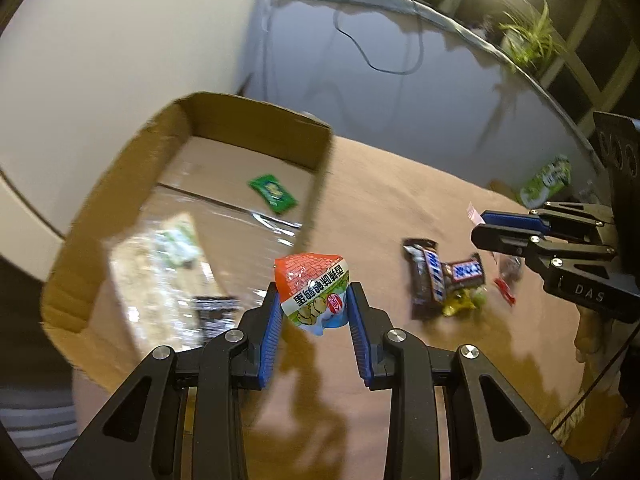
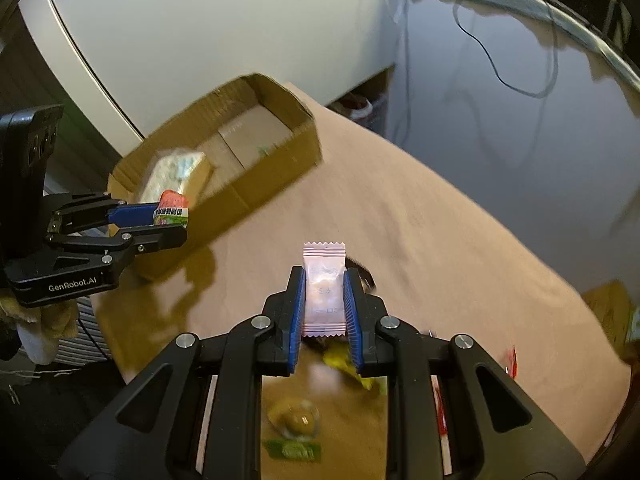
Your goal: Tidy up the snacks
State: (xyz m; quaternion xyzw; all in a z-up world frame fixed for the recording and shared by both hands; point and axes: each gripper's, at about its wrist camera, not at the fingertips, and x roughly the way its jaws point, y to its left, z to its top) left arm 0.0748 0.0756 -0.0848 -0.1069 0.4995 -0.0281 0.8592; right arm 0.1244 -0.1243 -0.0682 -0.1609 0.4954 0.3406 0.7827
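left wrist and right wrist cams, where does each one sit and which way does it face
Left wrist: on the left hand-held gripper, looking down at its orange-and-green snack packet beside the open cardboard box; right hand-held gripper at right.
Right wrist: on the right hand-held gripper, holding a pale pink sachet; left hand-held gripper at left.
Shared: box, tan table, both grippers.

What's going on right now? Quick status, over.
Left gripper clamps orange-green snack pack beside cardboard box. Right gripper clamps pink sachet. Nothing blocks box.
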